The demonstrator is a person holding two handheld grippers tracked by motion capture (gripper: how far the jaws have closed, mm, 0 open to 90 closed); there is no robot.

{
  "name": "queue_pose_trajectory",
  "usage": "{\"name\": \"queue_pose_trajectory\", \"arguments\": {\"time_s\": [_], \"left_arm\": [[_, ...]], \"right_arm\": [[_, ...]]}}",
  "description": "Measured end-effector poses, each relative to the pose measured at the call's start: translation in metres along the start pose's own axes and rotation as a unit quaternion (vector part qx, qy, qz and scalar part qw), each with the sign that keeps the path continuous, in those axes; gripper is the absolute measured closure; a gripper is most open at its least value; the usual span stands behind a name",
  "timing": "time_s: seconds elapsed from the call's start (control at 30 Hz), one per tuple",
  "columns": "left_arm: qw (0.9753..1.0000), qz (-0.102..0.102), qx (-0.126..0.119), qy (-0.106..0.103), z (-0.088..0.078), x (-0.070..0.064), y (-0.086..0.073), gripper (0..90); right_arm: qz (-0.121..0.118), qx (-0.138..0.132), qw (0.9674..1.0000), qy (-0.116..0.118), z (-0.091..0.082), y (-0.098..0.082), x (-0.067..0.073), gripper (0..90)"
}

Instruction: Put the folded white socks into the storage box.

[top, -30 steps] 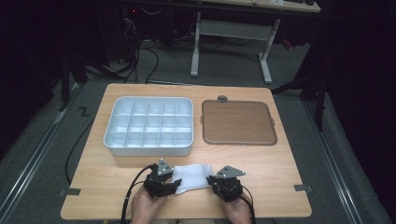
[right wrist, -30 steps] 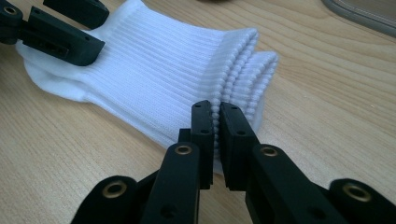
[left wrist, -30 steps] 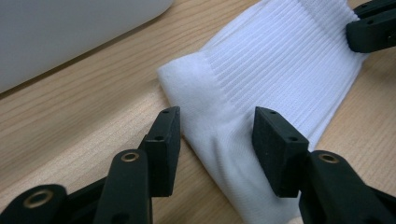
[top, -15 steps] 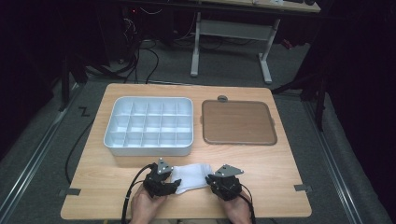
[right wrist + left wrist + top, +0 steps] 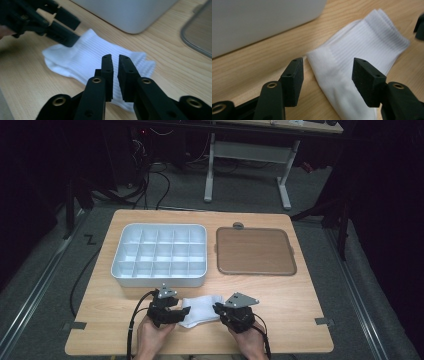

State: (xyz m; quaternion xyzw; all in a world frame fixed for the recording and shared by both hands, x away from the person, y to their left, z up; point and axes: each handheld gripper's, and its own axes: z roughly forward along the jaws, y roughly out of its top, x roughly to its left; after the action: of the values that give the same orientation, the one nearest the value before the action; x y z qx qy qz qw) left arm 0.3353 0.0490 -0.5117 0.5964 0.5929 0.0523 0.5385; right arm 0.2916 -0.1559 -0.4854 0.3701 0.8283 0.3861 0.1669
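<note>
A white ribbed sock lies flat on the wooden table near its front edge. My left gripper is at the sock's left end. In the left gripper view its jaws stand open on either side of the sock without pressing on it, and they have just been opening. My right gripper is at the sock's right end. In the right gripper view it hovers just over the sock. Its jaws have just been closing to a thin slit with nothing between them.
A white compartment tray stands behind the sock at the left. A flat brown lid with a clear rim lies to its right. The table's front edge is close beneath the hands. Desk legs and cables are on the floor beyond.
The right hand has lifted slightly at the sock's right end. The left hand and the sock stay where they were.
</note>
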Motion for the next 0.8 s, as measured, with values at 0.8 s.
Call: {"name": "queue_pose_trajectory", "arguments": {"time_s": [0.8], "left_arm": [[0.9991,0.025,0.017,0.03,0.024,0.006,-0.004,47.2]], "right_arm": [[-0.006,0.037,0.9989,0.027,0.044,0.004,0.018,88.1]]}}
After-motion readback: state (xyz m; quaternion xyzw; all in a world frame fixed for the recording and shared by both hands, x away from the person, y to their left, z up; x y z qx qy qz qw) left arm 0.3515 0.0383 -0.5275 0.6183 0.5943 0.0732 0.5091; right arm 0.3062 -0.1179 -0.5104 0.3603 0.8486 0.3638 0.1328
